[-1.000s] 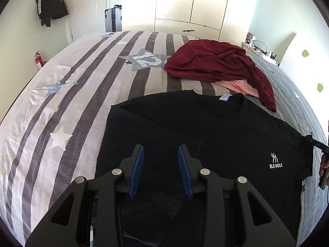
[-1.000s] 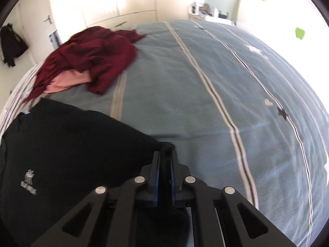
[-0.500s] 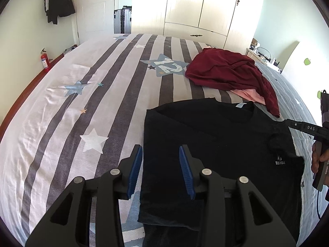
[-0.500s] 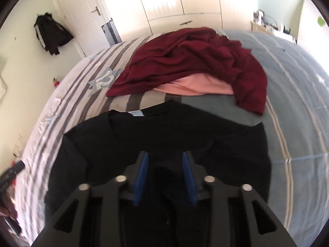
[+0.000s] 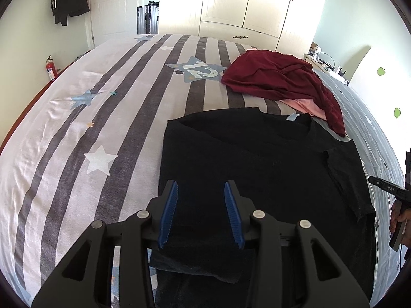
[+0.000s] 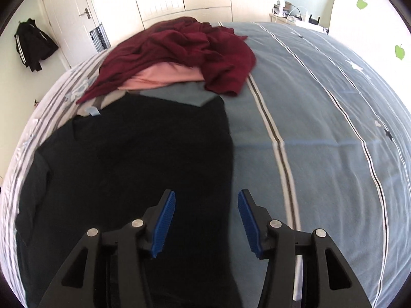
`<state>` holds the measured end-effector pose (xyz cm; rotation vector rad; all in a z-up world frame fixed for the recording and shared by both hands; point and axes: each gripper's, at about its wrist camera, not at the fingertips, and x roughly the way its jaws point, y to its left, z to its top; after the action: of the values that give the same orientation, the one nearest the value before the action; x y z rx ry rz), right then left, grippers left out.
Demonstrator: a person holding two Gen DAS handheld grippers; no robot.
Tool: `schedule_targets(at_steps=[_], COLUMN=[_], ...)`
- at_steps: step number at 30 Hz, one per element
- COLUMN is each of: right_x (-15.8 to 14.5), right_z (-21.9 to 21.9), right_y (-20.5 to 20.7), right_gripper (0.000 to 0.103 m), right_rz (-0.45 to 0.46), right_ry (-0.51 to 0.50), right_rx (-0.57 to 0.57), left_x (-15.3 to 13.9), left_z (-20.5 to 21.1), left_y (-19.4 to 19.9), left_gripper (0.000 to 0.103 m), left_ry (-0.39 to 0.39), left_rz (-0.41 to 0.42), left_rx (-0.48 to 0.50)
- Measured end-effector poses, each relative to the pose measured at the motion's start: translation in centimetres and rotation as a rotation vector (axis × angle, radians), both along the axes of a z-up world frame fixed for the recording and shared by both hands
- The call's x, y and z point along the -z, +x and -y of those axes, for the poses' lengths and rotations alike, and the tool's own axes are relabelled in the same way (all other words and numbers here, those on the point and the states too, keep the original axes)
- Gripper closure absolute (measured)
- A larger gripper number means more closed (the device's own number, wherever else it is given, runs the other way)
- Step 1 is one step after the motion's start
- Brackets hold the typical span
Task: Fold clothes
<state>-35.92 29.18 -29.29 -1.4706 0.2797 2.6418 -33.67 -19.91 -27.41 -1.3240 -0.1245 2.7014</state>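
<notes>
Bed [image 5: 77,133] under black T-shirt [image 5: 257,169], both sides folded in. Left tool [image 5: 200,213] half open, empty; right tool [image 6: 206,220] just opening, empty. Next: grip hem corners evenly, fold toward collar [image 5: 292,119].

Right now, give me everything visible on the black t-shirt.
The black short-sleeved cotton-looking t-shirt lies flat on the striped bedspread, collar toward the wardrobes, a pale blue neck label showing. Both sides look folded inward, sleeves lying on the body, giving near-straight side edges; no chest print shows. The dark red crumpled garment lies just past its collar; whether they touch is unclear. The left tool and right tool are above it with jaws apart, nothing between the pads; the right's jaws have just been opening.
</notes>
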Motion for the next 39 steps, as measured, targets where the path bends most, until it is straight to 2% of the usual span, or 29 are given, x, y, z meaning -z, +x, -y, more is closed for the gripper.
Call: schedule_targets(at_steps=[7,11,13,16,19,25,31,34,39], right_x=[4.8,4.5,3.3,1.1,0.4,2.3,5.8,5.7,4.2], right_z=[1.2,1.0,0.9,1.2,2.4,6.8,9.9,9.6,5.7], right_y=[3.6,5.2,5.1,3.3,0.4,-6.3,-10.7,-11.6,-12.0], right_gripper=[0.056,0.057,0.057,0.059,0.07,0.071,0.071,0.071,0.07], right_rz=[0.071,0.054,0.017,-0.052,-0.078,-0.076,-0.042,-0.058,-0.121], right_ry=[0.015,0.004,0.018,-0.011,-0.043,-0.069,-0.005,-0.008,0.006], right_rx=[-0.058,-0.042,-0.038,-0.06,-0.106,-0.158,-0.192,-0.179,-0.089], left_x=[1.0,1.4,1.5,1.6,1.7,2.2,2.8,3.3,4.0], left_z=[-2.9,-4.1,-4.5,-4.7,-4.9,-4.5,-3.7,-3.4,-3.1], left_y=[-0.6,-0.8,-1.0,-1.6,-2.2,-3.5,-4.8,-5.4,-6.5], left_gripper=[0.068,0.068,0.068,0.068,0.068,0.068,0.068,0.068,0.068], left_ry=[0.01,0.006,0.006,0.011,0.014,0.016,0.017,0.015,-0.004], left_rz=[0.019,0.026,0.025,0.025,0.025,0.029,0.029,0.035,0.044], left_rx=[0.006,0.022,0.026,0.022,0.017,0.001,-0.009,-0.01,-0.008])
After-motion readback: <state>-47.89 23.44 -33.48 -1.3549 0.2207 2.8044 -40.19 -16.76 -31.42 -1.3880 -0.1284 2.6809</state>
